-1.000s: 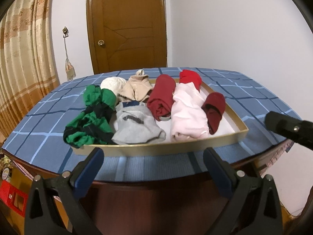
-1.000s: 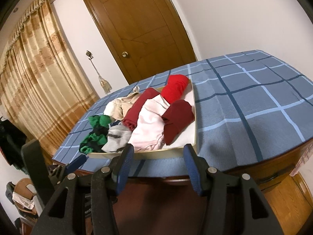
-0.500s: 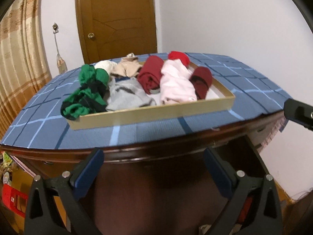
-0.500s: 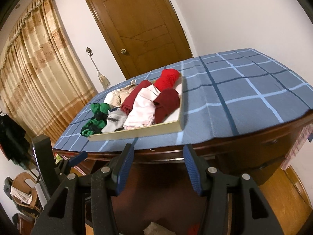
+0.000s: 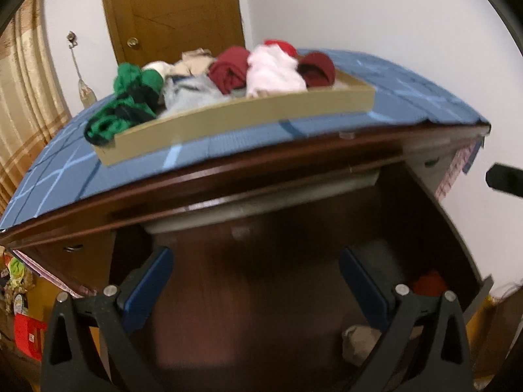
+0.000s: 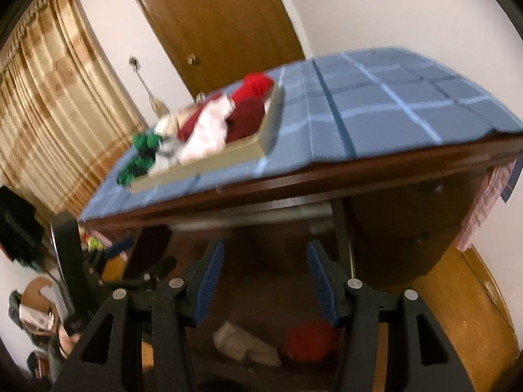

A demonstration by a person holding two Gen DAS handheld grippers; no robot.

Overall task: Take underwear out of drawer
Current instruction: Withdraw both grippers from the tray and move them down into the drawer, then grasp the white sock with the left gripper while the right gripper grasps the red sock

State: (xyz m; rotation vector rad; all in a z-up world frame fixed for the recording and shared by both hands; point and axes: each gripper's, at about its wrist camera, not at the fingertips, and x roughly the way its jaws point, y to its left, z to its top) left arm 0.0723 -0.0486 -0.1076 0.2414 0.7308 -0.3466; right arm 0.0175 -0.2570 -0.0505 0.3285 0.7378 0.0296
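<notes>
Under the tabletop a dark wooden drawer (image 5: 261, 294) stands pulled out. A red rolled underwear (image 6: 310, 339) and a beige folded one (image 6: 245, 343) lie in its near right part; the left wrist view shows the same red roll (image 5: 428, 282) and beige piece (image 5: 359, 336). My left gripper (image 5: 255, 261) is open above the drawer's dark inside, holding nothing. My right gripper (image 6: 264, 254) is open too, above and short of the two pieces. On the table sits a cardboard tray (image 5: 248, 121) filled with several rolled underwear in green, grey, dark red, pink and red.
A blue checked cloth (image 6: 392, 107) covers the table, whose dark edge overhangs the drawer. A brown door (image 5: 176, 16) and a beige curtain (image 6: 49, 98) stand behind. Wooden floor (image 6: 464, 294) shows at right, clutter at the lower left. The right gripper's tip (image 5: 503, 179) juts in from the right edge.
Both grippers have sunk and tipped down from the tabletop to below its edge. The tray has slid up in both views, and the drawer with the red and beige pieces has come into sight.
</notes>
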